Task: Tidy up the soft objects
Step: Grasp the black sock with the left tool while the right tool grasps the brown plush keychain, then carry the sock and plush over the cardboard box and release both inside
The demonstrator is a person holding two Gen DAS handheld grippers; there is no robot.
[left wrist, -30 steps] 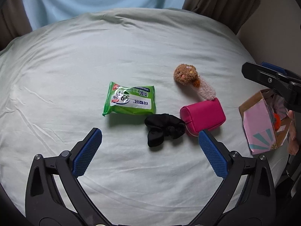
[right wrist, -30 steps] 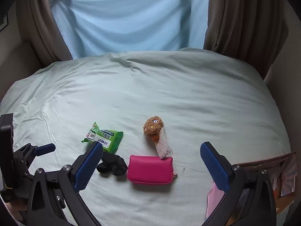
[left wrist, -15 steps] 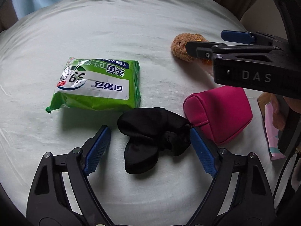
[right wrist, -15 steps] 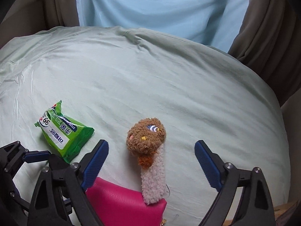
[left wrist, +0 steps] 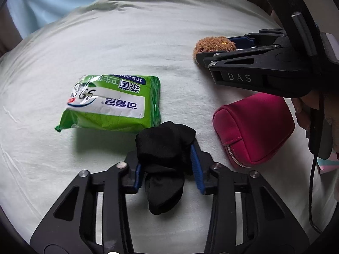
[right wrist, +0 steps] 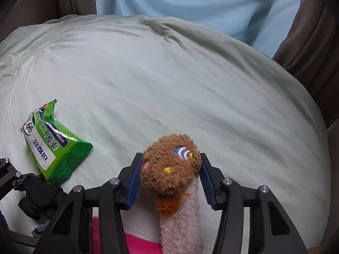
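On the rumpled pale green bedsheet, the green plastic wipes pack lies leftmost. Beside it the left gripper has just closed, pinching the bunched black sock, whose loose toe may slip free. The right gripper, jaws closing around the brown plush toy's head, may snag the magenta zip pouch just beside.

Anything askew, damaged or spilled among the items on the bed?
Nothing stands out. The green wipes pack looks crinkled but intact, the pink pouch looks undamaged, and the black sock bundle and brown plush toy each sit between closing tongs.
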